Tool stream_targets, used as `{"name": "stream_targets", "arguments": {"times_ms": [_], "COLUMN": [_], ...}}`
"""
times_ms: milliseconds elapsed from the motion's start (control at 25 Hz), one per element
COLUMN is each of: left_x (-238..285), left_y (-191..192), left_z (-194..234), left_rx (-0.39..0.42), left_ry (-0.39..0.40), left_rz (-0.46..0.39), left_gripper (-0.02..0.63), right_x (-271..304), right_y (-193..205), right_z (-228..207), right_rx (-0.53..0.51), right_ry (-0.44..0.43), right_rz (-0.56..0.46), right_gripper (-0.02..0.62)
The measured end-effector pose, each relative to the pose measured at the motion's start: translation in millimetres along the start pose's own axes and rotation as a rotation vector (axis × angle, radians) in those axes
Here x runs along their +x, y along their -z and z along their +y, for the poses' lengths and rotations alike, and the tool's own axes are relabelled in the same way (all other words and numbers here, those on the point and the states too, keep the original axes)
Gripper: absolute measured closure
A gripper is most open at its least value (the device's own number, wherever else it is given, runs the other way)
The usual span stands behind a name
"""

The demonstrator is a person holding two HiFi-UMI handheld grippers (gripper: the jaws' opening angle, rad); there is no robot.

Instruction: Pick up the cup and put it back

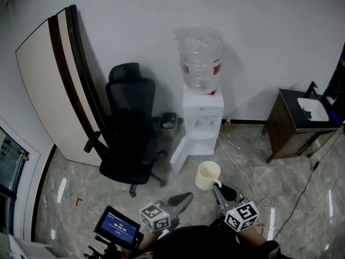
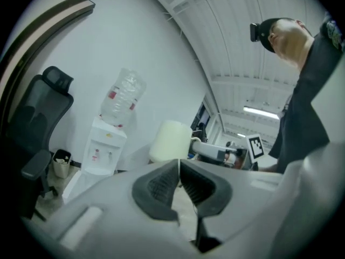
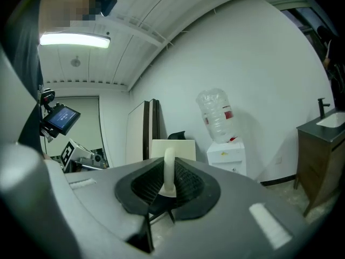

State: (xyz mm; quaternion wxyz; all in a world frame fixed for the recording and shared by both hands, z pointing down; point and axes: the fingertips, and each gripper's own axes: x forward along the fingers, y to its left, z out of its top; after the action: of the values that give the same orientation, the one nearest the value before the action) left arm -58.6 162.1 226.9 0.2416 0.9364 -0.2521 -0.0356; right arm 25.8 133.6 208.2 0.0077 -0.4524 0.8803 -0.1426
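Note:
A cream cup (image 1: 207, 175) hangs in the air above the floor, in front of the water dispenser (image 1: 202, 116). My right gripper (image 1: 218, 186) is shut on the cup's handle (image 3: 168, 169), which stands upright between its black pads, with the cup's body (image 3: 172, 148) just beyond them. My left gripper (image 1: 186, 197) is low at the left, its jaws shut with nothing between them. In the left gripper view the cup (image 2: 170, 141) shows ahead, held by the right gripper.
A black office chair (image 1: 128, 128) stands left of the dispenser, with a small bin (image 1: 168, 121) between them. A white tabletop (image 1: 54, 85) leans on the wall at the left. A dark cabinet with a sink (image 1: 299, 120) is at the right. Cables (image 1: 237, 166) lie on the floor.

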Motion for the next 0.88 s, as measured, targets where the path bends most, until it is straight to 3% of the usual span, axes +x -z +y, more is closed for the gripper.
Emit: {"name": "stream_targets", "arguments": {"times_ms": [480,880], "left_x": [-3.2,14.8], "left_y": [5.0,6.2], "left_z": [-35.5,-43.3], "left_rx": [0.032,0.032], "left_ry": [0.057,0.037], "left_rz": [-0.015,-0.01], "left_gripper": [0.592,0.594], "right_x": [-36.6,-49.6], "right_y": [-9.1,-16.9], "right_z": [12.8,1.3], "right_rx": [-0.054,-0.041], "right_ry": [0.049,0.062], "right_rz": [-0.019,-0.05], "right_gripper": [0.548,0.548]}}
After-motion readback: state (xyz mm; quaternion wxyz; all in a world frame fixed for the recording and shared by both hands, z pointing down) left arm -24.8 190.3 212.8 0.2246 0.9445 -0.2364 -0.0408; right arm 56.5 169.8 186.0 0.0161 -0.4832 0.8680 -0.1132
